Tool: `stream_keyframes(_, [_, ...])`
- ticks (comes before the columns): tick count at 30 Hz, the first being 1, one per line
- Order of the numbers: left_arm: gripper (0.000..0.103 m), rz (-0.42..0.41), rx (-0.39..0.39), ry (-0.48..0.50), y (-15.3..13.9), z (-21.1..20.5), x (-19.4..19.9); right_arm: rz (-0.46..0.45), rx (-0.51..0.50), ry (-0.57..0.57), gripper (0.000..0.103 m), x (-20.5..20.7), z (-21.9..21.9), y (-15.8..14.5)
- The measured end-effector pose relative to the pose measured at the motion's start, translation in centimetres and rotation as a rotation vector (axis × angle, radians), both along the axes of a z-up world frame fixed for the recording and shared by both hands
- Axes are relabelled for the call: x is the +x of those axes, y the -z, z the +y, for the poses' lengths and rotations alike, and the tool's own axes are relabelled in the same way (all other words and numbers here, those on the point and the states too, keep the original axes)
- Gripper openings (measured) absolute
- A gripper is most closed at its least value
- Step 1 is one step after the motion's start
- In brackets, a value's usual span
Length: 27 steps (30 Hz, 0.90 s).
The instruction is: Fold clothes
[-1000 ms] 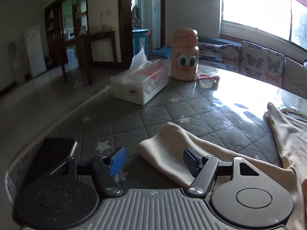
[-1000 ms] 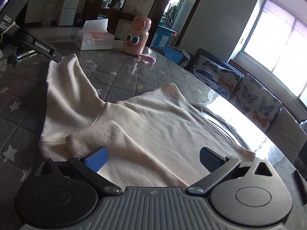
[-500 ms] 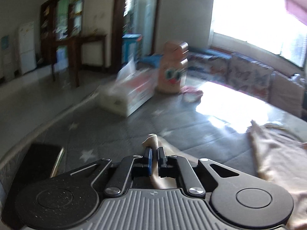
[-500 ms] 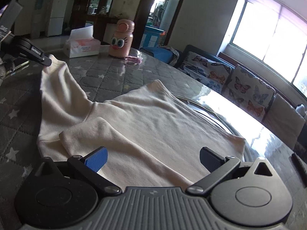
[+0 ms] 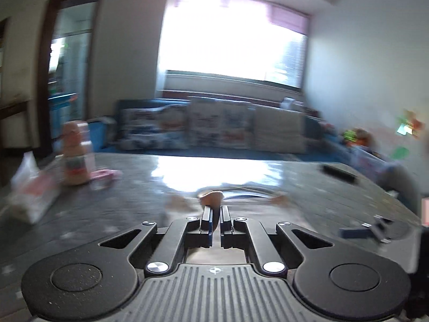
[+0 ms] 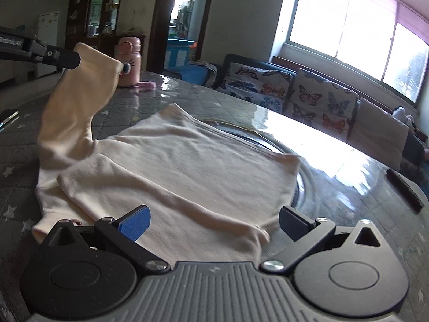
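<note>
Left gripper (image 5: 216, 209): jaws clamped on the cuff of a cream sleeve (image 6: 80, 102); in its own blurred view only a nub of cloth shows past the pads. Right wrist view gives the rest: sleeve lifted off the table (image 6: 348, 177), hanging from the left gripper (image 6: 76, 59), still joined to the cream shirt (image 6: 187, 166) lying flat on the grey quilted cover. Right gripper (image 6: 214, 220): jaws wide apart, nothing between them, over the shirt's near edge. Beyond: pink bottle (image 6: 131, 61), butterfly sofa (image 6: 308, 96).
</note>
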<state>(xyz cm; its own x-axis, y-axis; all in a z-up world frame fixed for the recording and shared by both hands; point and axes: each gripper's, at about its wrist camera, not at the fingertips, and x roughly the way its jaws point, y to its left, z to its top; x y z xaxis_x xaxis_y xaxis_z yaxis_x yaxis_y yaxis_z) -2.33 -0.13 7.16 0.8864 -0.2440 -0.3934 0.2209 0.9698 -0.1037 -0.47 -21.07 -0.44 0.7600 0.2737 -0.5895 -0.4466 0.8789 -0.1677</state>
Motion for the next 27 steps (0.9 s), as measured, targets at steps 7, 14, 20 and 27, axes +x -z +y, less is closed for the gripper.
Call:
stream_keyframes(7, [0.007, 0.071, 0.02, 0.195, 2.2, -5.4, 0.4, 0.02, 0.025, 0.085, 0.103, -0.8, -3.4, 0.3])
stream_keyframes(14, [0.035, 0.119, 0.075, 0.277, 3.9, -6.8, -1.1, 0.032, 0.079, 0.141, 0.103, -0.9, -5.6, -0.5])
stream_keyframes(20, [0.045, 0.108, 0.098, 0.148, 3.5, -2.7, -1.1, 0.078, 0.16, 0.084, 0.102, -0.8, -5.0, -1.7])
stream_keyframes(27, [0.05, 0.152, 0.119, -0.022, 4.7, 3.0, -1.4, 0.199, 0.19, -0.047, 0.078, -0.8, -1.7, -0.8])
